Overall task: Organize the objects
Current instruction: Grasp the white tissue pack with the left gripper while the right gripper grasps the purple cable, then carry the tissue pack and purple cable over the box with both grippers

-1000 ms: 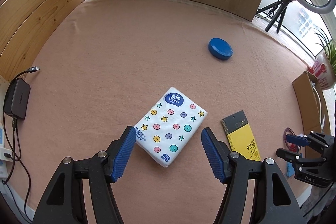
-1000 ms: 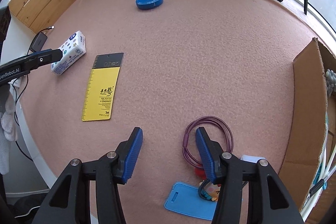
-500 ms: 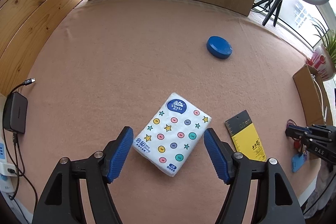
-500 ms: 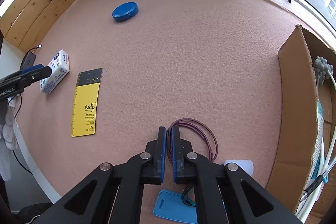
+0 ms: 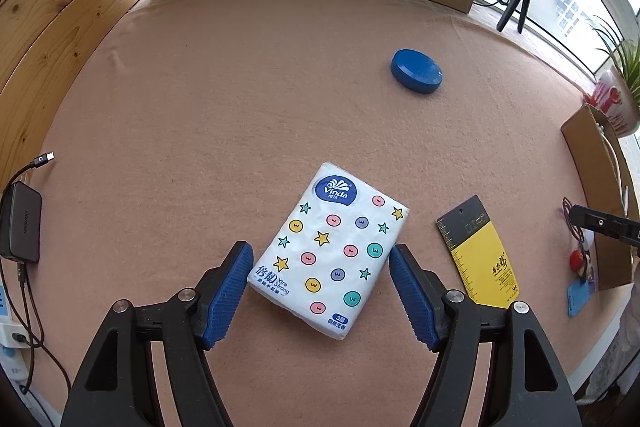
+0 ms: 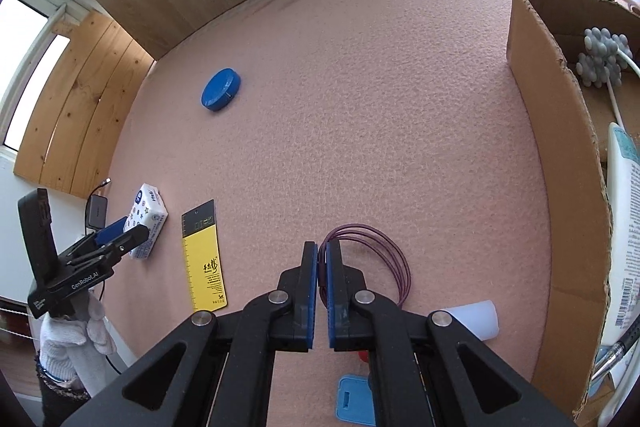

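A white tissue pack (image 5: 332,247) printed with stars and dots lies flat on the pink felt mat (image 5: 240,107). My left gripper (image 5: 320,249) is open, one blue pad on each side of the pack's near end. My right gripper (image 6: 322,247) is shut on the left edge of a coiled purple cord (image 6: 392,251), which loops out to the right of its tips. A yellow and black card (image 6: 202,259) lies between the two grippers. A round blue lid (image 6: 221,89) rests farther back. The right wrist view also shows the tissue pack (image 6: 146,219) and the left gripper (image 6: 120,233), held by a gloved hand (image 6: 76,339).
An open cardboard box (image 6: 560,167) with bottles and a grey knobbly brush stands along the right. A blue card holder (image 6: 354,403), a small red thing (image 6: 363,355) and a white cap (image 6: 476,319) lie by the right gripper. A black charger (image 5: 20,223) sits at the left edge.
My right gripper's jaws have closed on the purple cord's edge and the wrist has rolled. My left gripper has come further over the tissue pack, so that its pads flank it.
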A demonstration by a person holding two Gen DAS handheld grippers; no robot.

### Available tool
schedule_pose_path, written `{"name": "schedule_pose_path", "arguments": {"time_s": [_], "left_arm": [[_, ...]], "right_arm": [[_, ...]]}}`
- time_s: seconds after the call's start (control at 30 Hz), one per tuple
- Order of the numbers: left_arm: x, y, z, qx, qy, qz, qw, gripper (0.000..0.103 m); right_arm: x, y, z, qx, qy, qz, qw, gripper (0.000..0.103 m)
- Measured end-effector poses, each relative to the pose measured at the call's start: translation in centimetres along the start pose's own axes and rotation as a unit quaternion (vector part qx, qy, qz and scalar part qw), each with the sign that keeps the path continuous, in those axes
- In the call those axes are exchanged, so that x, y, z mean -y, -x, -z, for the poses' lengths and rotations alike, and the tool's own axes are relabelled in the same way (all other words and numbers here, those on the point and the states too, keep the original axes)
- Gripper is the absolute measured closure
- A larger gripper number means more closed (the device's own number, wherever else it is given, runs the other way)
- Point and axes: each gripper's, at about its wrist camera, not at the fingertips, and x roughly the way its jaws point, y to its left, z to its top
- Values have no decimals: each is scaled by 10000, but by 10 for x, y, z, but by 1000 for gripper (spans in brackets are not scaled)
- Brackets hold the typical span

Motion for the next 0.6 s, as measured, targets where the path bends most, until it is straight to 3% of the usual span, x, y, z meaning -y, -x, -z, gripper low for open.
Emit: {"name": "schedule_pose_path", "arguments": {"time_s": [0.13, 0.23, 0.6], "left_arm": [[3, -6, 0, -9, -12, 15, 10000, 32], [6, -8, 1, -8, -30, -20, 10000, 45], [18, 13, -12, 284, 143, 197, 9993, 46]], "right_arm": [[-2, 11, 4, 109, 15, -25, 9999, 99], [-7, 14, 2, 168, 29, -33, 9998, 99], [-1, 45, 0, 471, -106, -210, 9986, 99]]}}
